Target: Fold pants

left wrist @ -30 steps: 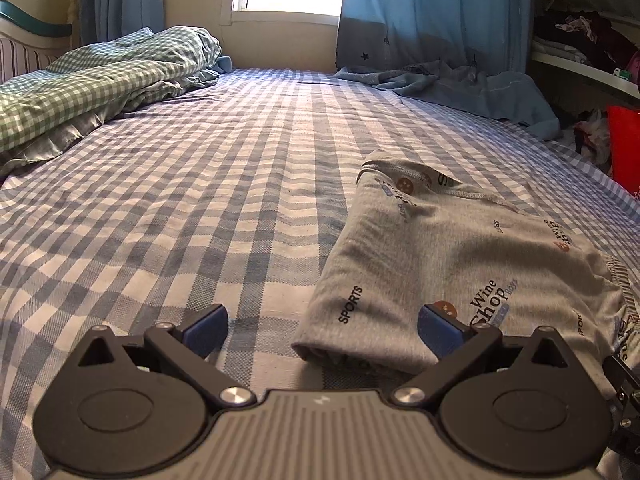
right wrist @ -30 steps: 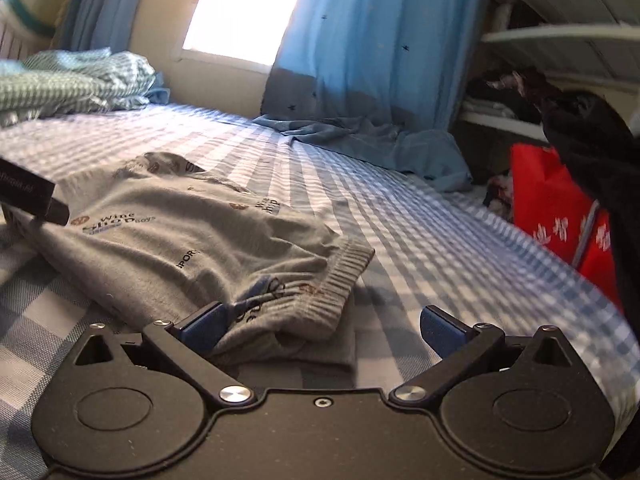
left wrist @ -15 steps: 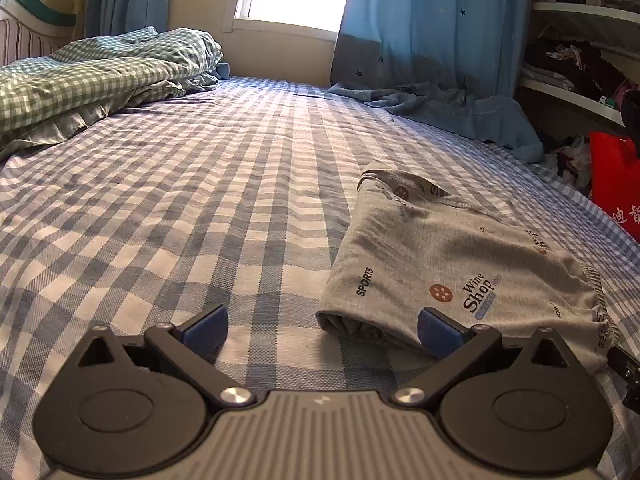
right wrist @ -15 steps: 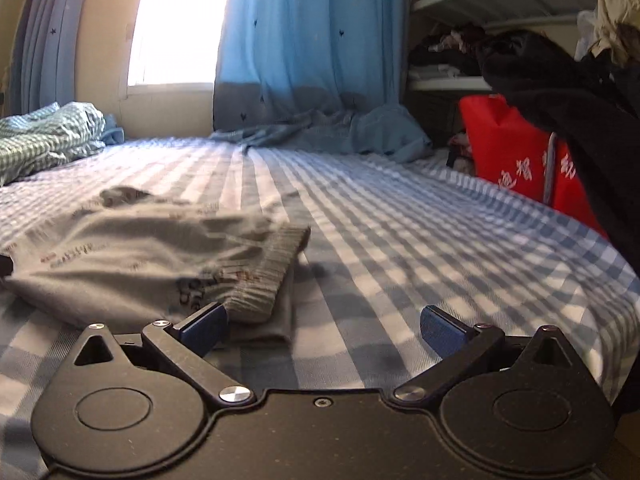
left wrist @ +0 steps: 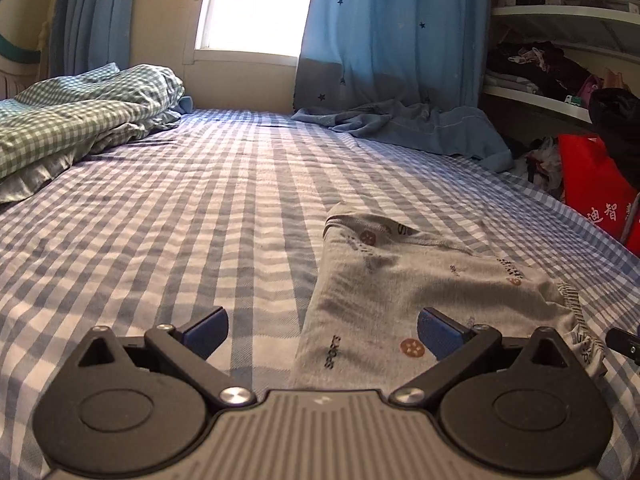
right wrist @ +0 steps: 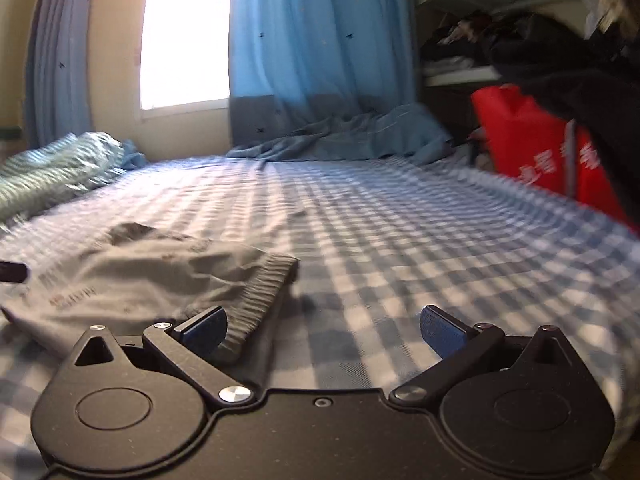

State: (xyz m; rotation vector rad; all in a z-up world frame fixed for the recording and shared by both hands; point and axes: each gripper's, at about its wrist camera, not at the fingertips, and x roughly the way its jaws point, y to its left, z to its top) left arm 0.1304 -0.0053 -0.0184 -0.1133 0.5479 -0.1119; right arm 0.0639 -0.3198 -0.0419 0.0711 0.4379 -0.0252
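The grey printed pants (left wrist: 432, 280) lie folded into a compact rectangle on the blue checked bed sheet (left wrist: 180, 240). My left gripper (left wrist: 322, 330) is open and empty, low over the sheet at the pants' near left corner. In the right wrist view the pants (right wrist: 160, 276) lie left of centre, with the ribbed waistband (right wrist: 264, 292) toward the right. My right gripper (right wrist: 324, 328) is open and empty, its left pad next to the waistband end. A tip of the other gripper shows at the left edge (right wrist: 12, 272).
A green checked duvet (left wrist: 80, 120) is bunched at the far left. Blue curtains (left wrist: 392, 40) hang by the window, with blue cloth (left wrist: 420, 128) heaped below. Shelves of clothes (left wrist: 560, 60) and a red bag (left wrist: 592, 188) stand beyond the bed's right edge.
Both grippers have drawn back from the pants and stayed open. The right wrist view has swung and is blurred from motion. The pants have not moved.
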